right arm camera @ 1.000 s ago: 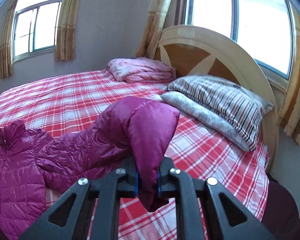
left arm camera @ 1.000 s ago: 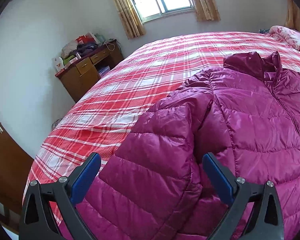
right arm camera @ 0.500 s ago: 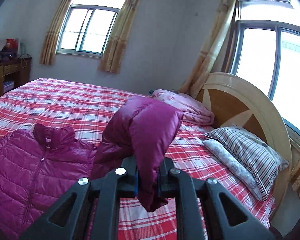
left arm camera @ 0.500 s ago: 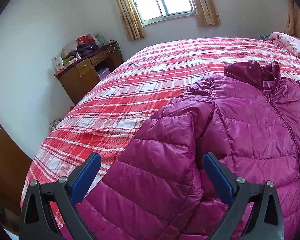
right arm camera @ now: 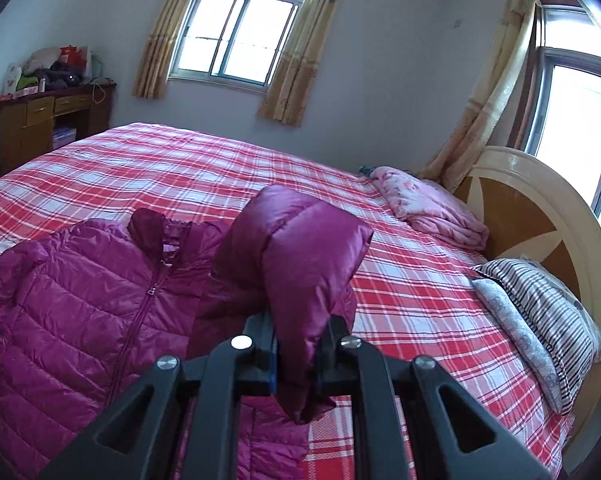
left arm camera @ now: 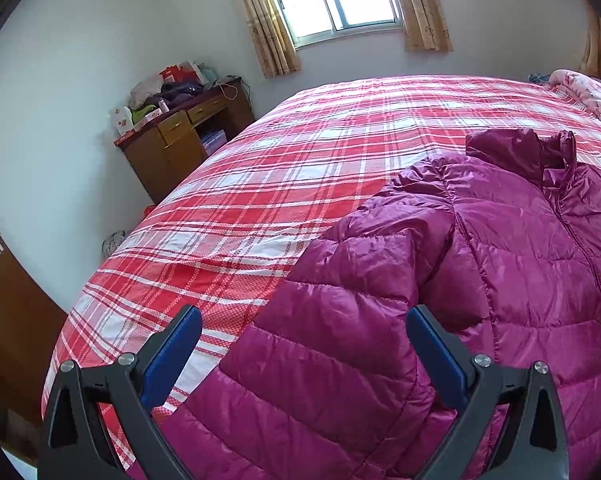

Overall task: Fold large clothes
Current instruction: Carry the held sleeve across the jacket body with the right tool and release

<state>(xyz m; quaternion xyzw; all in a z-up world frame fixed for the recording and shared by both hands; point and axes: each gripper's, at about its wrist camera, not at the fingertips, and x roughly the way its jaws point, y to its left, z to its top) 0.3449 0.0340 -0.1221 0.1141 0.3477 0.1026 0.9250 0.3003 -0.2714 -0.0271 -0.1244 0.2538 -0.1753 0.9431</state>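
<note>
A magenta quilted puffer jacket (left arm camera: 520, 264) lies front up on the red plaid bed (left arm camera: 284, 184), collar toward the far side. My left gripper (left arm camera: 304, 344) is open and hovers over the jacket's left sleeve (left arm camera: 352, 304), its blue pads either side of it. My right gripper (right arm camera: 296, 356) is shut on the jacket's other sleeve (right arm camera: 300, 248) and holds it lifted above the jacket body (right arm camera: 80, 296), cuff hanging down between the fingers.
A wooden desk (left arm camera: 180, 140) piled with clutter stands by the wall left of the bed. A folded pink blanket (right arm camera: 428, 208), striped pillows (right arm camera: 540, 316) and a round wooden headboard (right arm camera: 532, 220) are at the bed's head. A brown door (left arm camera: 4, 312) is at the left.
My right gripper has swung left with the sleeve, from facing the headboard to over the jacket body. My left gripper has stayed open, drifting slightly back from the left sleeve.
</note>
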